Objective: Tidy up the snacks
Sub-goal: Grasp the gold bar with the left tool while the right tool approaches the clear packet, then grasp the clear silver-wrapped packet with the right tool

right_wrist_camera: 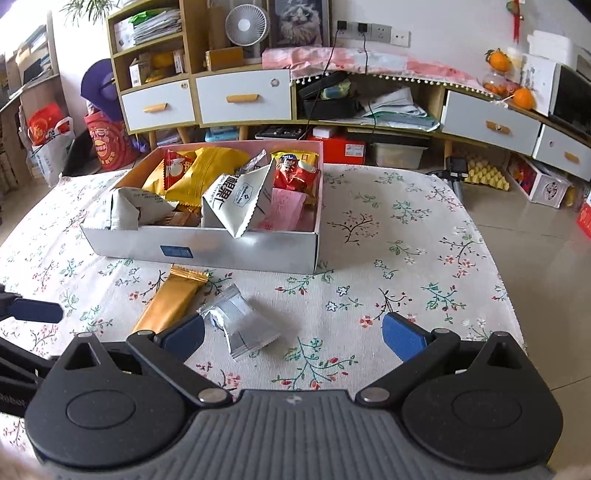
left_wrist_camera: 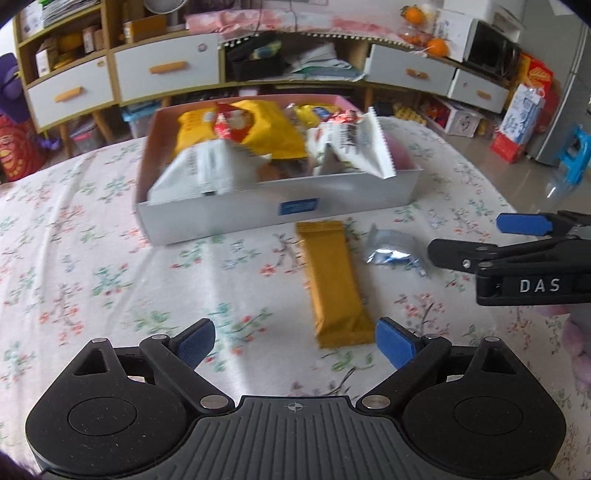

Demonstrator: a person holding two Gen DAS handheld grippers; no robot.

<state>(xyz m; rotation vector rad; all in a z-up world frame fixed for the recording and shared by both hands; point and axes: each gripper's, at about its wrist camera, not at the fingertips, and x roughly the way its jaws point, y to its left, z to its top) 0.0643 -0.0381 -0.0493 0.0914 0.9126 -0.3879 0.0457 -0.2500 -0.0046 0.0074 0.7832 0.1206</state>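
Note:
A white cardboard box (left_wrist_camera: 229,218) (right_wrist_camera: 236,251) with a pink inside holds several snack packs: yellow, red and white bags. On the floral cloth in front of it lie a long gold bar wrapper (left_wrist_camera: 334,284) (right_wrist_camera: 170,302) and a small silver packet (left_wrist_camera: 393,249) (right_wrist_camera: 245,326). My left gripper (left_wrist_camera: 295,341) is open and empty, with the near end of the gold bar between its fingers. My right gripper (right_wrist_camera: 293,338) is open and empty, just behind the silver packet; it also shows in the left wrist view (left_wrist_camera: 476,240) beside that packet.
The table wears a floral cloth (right_wrist_camera: 399,236), with its right edge near the tiled floor (right_wrist_camera: 535,251). Behind stand low cabinets with white drawers (right_wrist_camera: 243,99), shelves, a fan (right_wrist_camera: 246,26), oranges (right_wrist_camera: 522,98) and boxes on the floor.

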